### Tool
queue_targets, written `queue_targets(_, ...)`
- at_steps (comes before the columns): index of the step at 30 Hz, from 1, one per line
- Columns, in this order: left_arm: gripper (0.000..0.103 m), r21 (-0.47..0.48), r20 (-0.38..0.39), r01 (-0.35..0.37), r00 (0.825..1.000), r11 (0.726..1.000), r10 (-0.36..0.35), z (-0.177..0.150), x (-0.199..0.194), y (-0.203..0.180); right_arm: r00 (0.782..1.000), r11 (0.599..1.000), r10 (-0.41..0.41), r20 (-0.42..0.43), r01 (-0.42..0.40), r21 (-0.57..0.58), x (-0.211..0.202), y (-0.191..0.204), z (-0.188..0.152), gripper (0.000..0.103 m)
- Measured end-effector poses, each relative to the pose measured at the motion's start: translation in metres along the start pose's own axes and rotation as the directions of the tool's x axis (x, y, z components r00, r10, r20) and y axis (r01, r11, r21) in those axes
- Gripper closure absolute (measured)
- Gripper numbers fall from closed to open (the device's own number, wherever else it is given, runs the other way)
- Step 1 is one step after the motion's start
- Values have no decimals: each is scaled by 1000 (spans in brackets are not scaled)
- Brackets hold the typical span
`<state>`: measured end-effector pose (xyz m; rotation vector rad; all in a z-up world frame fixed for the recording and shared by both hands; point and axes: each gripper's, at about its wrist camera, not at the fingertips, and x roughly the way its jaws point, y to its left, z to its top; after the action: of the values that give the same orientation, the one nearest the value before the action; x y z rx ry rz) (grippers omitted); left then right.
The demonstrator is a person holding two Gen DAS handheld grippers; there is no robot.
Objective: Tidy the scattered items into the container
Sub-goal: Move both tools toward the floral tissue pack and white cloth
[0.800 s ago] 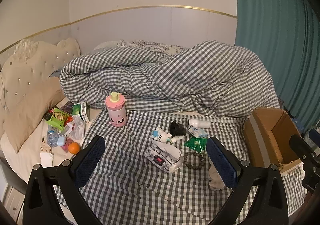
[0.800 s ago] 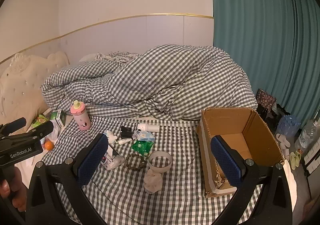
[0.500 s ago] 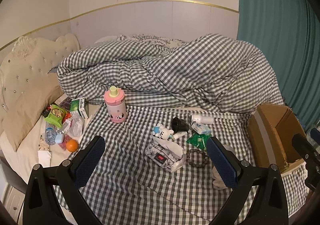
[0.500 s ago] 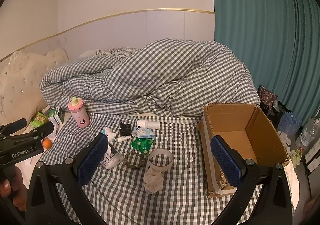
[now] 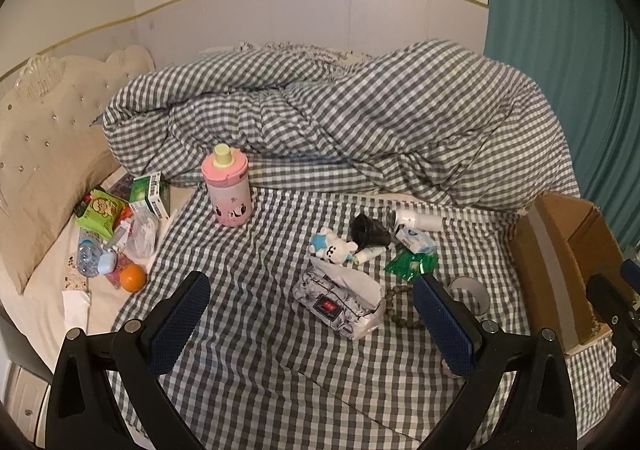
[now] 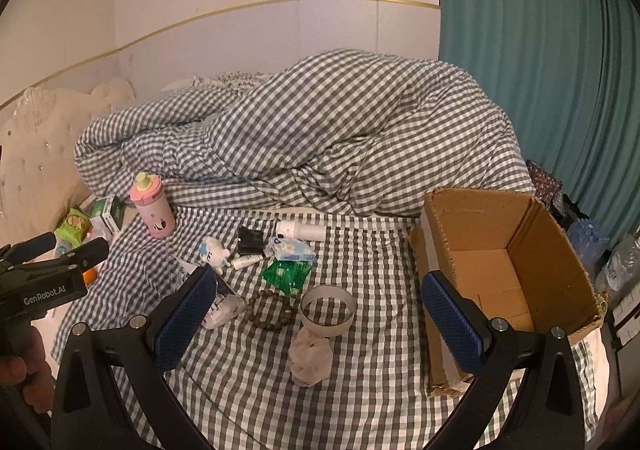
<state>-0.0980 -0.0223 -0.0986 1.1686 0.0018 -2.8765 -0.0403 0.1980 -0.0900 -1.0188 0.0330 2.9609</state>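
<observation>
Left wrist view first: the left gripper (image 5: 312, 324) hangs over the checked bed sheet (image 5: 256, 362) with its fingers spread wide, nothing in them. Straight ahead is the silvery pouch (image 5: 340, 300), a little plush toy (image 5: 334, 248) behind it, and the pink bottle (image 5: 229, 188) standing upright further back. There's a second pile by the pillow too, including an orange (image 5: 133, 277). The cardboard box (image 5: 560, 250) is off to the right edge.

Right wrist view: the right gripper (image 6: 320, 318) is also wide apart and empty, hovering above the bead bracelet (image 6: 270, 308), the tape ring (image 6: 328, 310) and a crumpled clear bag (image 6: 311, 354). The cardboard box (image 6: 504, 274) sits open just right of them and looks empty inside.

So I'd say it's the very start, still picking a first target. Next move is probably dropping onto the tape ring or bracelet, pinching it, then swinging right over the box.
</observation>
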Motion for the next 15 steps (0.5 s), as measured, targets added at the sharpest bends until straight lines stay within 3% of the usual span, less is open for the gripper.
queue_targets(15, 0, -6, -111, 22, 994, 1000, -22, -14, 64, 3, 997, 1000, 26, -77, -27, -13, 48, 2, -8, 0)
